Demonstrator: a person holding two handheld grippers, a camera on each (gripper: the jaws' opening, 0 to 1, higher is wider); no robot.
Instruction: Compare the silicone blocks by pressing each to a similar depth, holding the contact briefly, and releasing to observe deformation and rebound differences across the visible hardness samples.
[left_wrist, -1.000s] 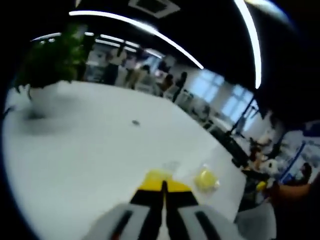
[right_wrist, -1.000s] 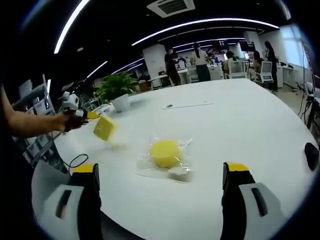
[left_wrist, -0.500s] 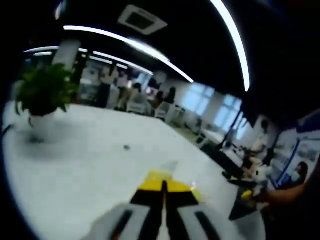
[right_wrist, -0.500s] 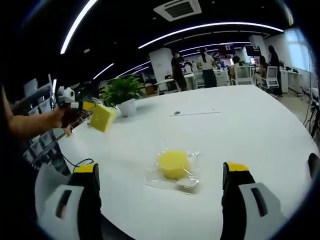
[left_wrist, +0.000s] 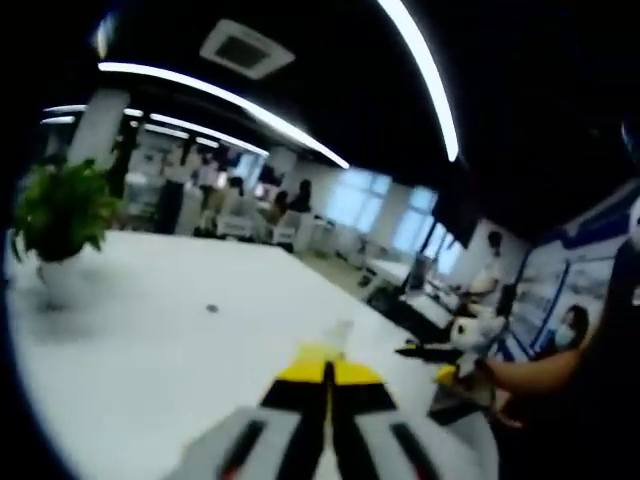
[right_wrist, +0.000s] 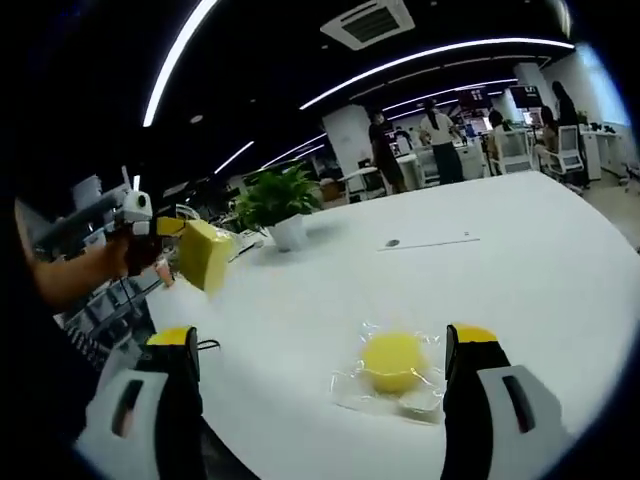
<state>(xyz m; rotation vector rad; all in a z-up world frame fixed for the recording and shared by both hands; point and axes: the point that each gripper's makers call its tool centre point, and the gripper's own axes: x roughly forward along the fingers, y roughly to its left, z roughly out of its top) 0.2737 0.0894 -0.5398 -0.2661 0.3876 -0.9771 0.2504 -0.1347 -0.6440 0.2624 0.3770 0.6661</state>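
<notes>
A round yellow silicone block (right_wrist: 392, 362) in a clear wrapper lies on the white table (right_wrist: 520, 260), between my right gripper's jaws and nearer the right one. My right gripper (right_wrist: 320, 334) is open and holds nothing. At the left of the right gripper view, a hand holds my left gripper (right_wrist: 150, 225) up in the air, shut on a squarish yellow block (right_wrist: 205, 255) that hangs clear of the table. In the left gripper view the left gripper (left_wrist: 327, 372) has its jaws pressed together, with a pale sliver (left_wrist: 338, 334) sticking out past the tips.
A potted plant (right_wrist: 280, 200) (left_wrist: 60, 215) stands at the table's far side. A small dark object (right_wrist: 392, 243) (left_wrist: 211, 308) lies on the tabletop. A person's forearm (left_wrist: 535, 372) reaches in from the right. People and desks fill the background.
My left gripper has risen higher with the squarish yellow block. The right gripper view has shifted, so the round block now sits lower and further right. The right gripper stays open.
</notes>
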